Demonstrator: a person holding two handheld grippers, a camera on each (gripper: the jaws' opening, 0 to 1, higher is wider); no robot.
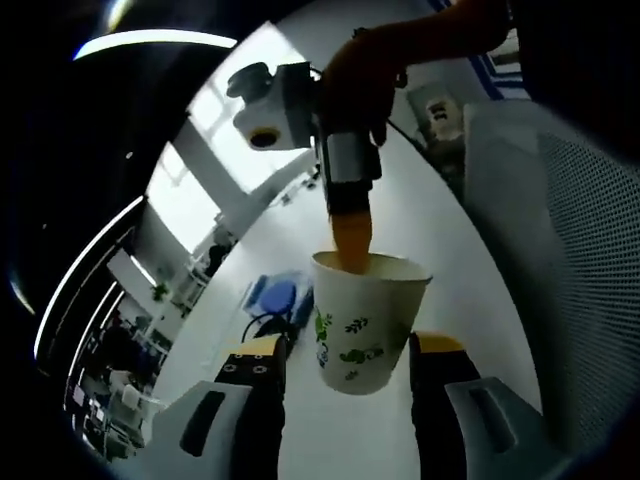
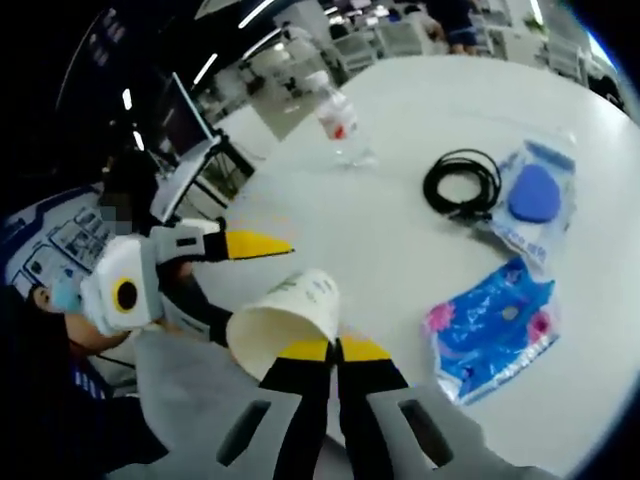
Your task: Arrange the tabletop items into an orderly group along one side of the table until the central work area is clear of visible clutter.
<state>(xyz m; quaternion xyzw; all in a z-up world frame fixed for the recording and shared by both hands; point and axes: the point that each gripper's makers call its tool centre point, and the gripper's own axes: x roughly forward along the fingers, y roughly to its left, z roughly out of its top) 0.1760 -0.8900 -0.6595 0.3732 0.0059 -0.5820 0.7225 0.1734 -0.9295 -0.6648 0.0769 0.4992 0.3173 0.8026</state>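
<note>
Paper, thin and white with a green leaf print, made up the cup that hung between the two tools. In the left gripper view the left hand-held gripper stood wide, its yellow-tipped jaws apart on either side of the cup and seemingly not touching it. From above, the right hand-held gripper reached down with an orange tip dipped inside the cup's mouth, pinching the rim. Far beyond on the white surface lay a blue packet beside a dark cable.

In the right gripper view the right hand-held gripper was nearly closed, its jaws clamped on the cup at the rim, the cup tilted with its open mouth turned toward the lens. The left hand-held gripper came in from the left, close by the cup. On the surface farther off stood a clear bottle, a coiled black cable, a packet holding something blue and, nearer, a blue and pink packet.

Such a cup looked light and easily crushed; a rim pinch would likely dent it, so a gentle hold around the wall seemed safer.
</note>
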